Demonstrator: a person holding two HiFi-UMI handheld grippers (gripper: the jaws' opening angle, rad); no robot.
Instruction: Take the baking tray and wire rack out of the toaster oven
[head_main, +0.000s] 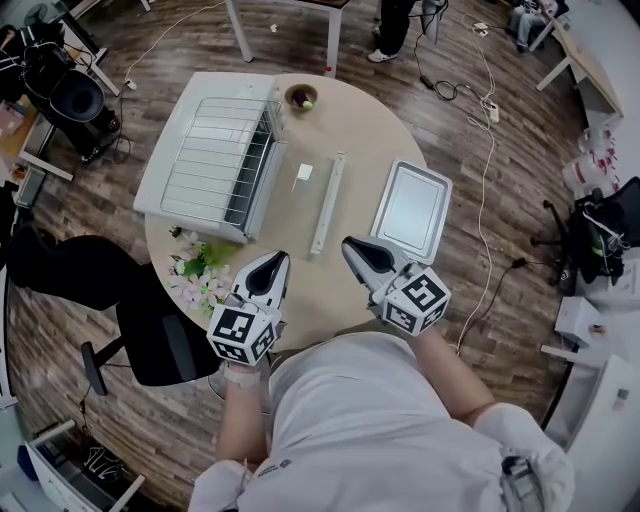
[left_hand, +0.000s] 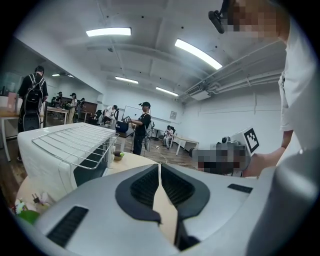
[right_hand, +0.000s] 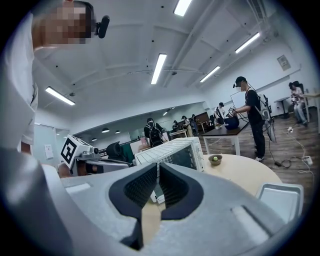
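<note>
The white toaster oven (head_main: 165, 165) stands on the left of the round table, its glass door (head_main: 305, 190) folded down flat. The wire rack (head_main: 215, 150) lies on top of the oven, also visible as wire rack (left_hand: 75, 140) in the left gripper view. The silver baking tray (head_main: 412, 208) rests on the table to the right, and its corner shows as baking tray (right_hand: 280, 197). My left gripper (head_main: 268, 275) and right gripper (head_main: 358, 255) hover near the table's front edge, apart from both. Each is shut with nothing between its jaws.
A small bowl (head_main: 301, 97) with a green ball sits behind the oven door. Flowers (head_main: 200, 270) lie at the table's front left, next to my left gripper. A black chair (head_main: 150, 330) stands to the left. People stand at tables in the background.
</note>
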